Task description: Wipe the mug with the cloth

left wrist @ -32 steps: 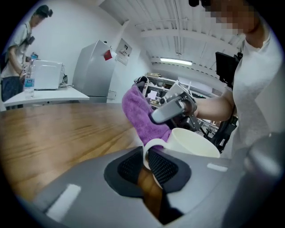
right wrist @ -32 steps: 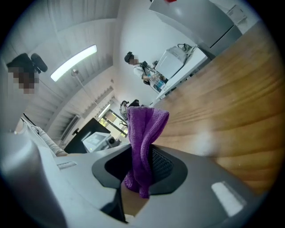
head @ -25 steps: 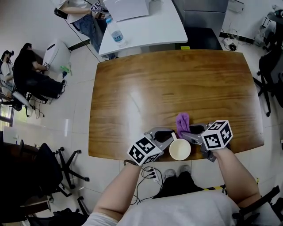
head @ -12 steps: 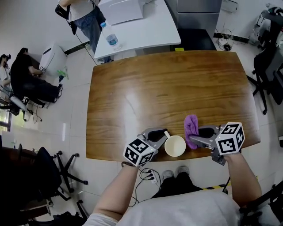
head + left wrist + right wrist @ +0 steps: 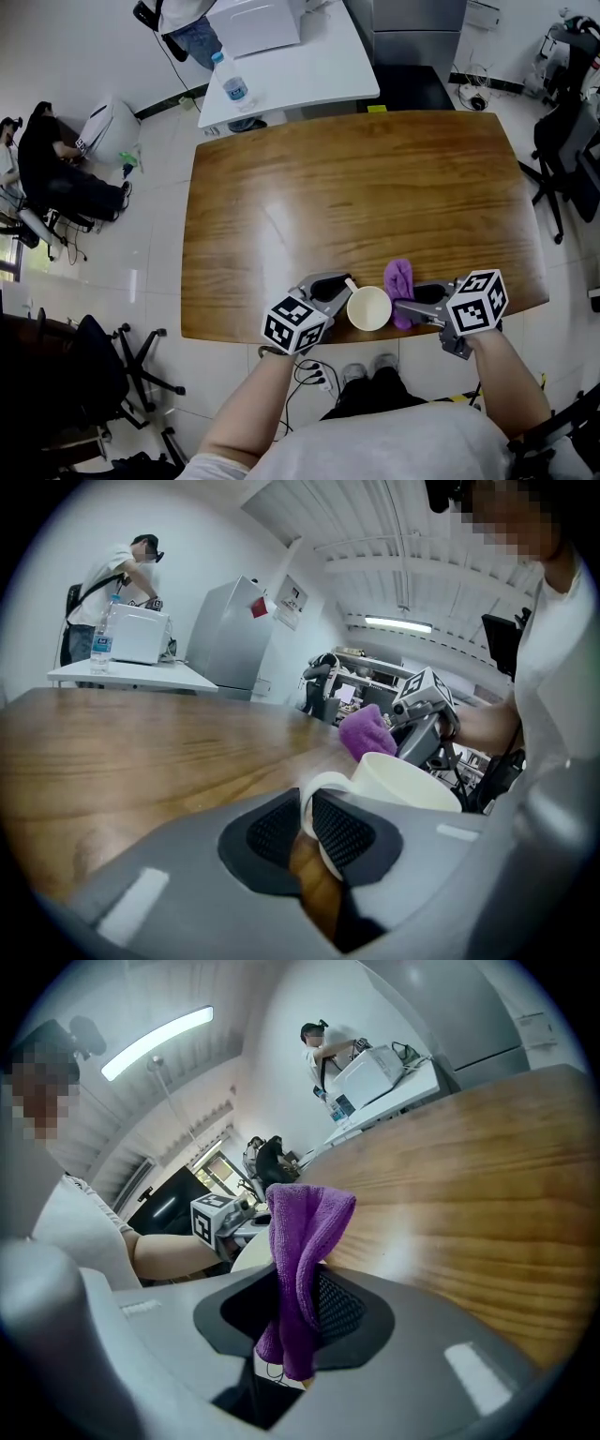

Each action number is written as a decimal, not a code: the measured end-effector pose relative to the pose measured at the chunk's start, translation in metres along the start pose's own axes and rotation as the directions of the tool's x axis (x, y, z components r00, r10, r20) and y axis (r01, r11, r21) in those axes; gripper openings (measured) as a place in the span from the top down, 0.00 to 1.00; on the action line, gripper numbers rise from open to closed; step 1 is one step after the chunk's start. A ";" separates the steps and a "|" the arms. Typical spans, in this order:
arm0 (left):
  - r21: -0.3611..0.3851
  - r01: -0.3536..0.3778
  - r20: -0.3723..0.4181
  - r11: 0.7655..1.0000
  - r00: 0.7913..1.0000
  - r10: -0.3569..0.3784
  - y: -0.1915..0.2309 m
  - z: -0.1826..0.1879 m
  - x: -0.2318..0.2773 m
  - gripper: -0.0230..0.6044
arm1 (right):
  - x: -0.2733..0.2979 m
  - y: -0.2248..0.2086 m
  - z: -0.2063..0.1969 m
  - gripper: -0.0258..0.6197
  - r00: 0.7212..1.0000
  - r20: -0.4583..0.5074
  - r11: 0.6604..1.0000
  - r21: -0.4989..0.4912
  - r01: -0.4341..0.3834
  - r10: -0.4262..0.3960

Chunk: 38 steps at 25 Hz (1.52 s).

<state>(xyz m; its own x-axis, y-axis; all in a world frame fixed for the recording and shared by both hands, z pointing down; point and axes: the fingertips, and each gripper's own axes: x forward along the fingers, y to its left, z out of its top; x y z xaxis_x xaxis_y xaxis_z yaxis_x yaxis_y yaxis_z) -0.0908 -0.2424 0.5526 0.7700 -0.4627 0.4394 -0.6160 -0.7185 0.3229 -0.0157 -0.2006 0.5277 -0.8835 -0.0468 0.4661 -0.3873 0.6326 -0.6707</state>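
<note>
Cloth (image 5: 398,281) (between jaws) nearer — beside mug (image 5: 368,307)

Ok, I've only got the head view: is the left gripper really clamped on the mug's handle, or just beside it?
Observer: Clamped. The left gripper view shows the pads of the left gripper pinching the handle of the white mug.
Operator: And the cloth?
Observer: The right gripper is shut on the purple cloth; a fold stands above the jaws, a tail hangs below.
Operator: Touching the mug?
Observer: The fold sits right beside the rim; contact cannot be told.
</note>
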 end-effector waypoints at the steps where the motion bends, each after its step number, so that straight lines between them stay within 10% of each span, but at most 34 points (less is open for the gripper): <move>1: -0.001 -0.002 0.001 1.000 1.000 0.002 0.000 0.000 0.000 0.90 | 0.003 -0.006 -0.004 0.79 1.000 -0.018 1.000 0.002 0.017 -0.017; 11: -0.002 -0.019 -0.010 1.000 1.000 0.019 0.001 -0.001 0.000 0.91 | 0.025 -0.039 -0.028 0.80 0.969 -0.145 0.980 -0.061 0.191 -0.198; 21: -0.035 -0.068 -0.003 0.997 0.998 0.068 0.004 -0.002 -0.004 0.90 | -0.037 0.013 -0.014 0.80 0.982 0.166 0.973 0.225 0.051 -0.090; 29: -0.051 -0.126 0.007 0.991 0.992 0.127 -0.001 -0.002 -0.006 0.91 | -0.009 0.029 -0.035 0.79 0.972 0.233 0.929 0.363 -0.075 -0.012; 38: -0.055 -0.176 0.010 0.983 0.984 0.177 -0.001 -0.006 -0.010 0.91 | 0.017 -0.014 -0.069 0.79 0.983 0.030 0.933 0.321 0.162 -0.181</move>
<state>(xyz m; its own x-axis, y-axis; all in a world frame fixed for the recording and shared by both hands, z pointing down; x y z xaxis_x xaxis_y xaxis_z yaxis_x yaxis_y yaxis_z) -0.0990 -0.2342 0.5527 0.6507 -0.5875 0.4810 -0.7500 -0.5961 0.2866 -0.0070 -0.1571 0.5842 -0.8065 -0.1835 0.5620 -0.5888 0.3347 -0.7358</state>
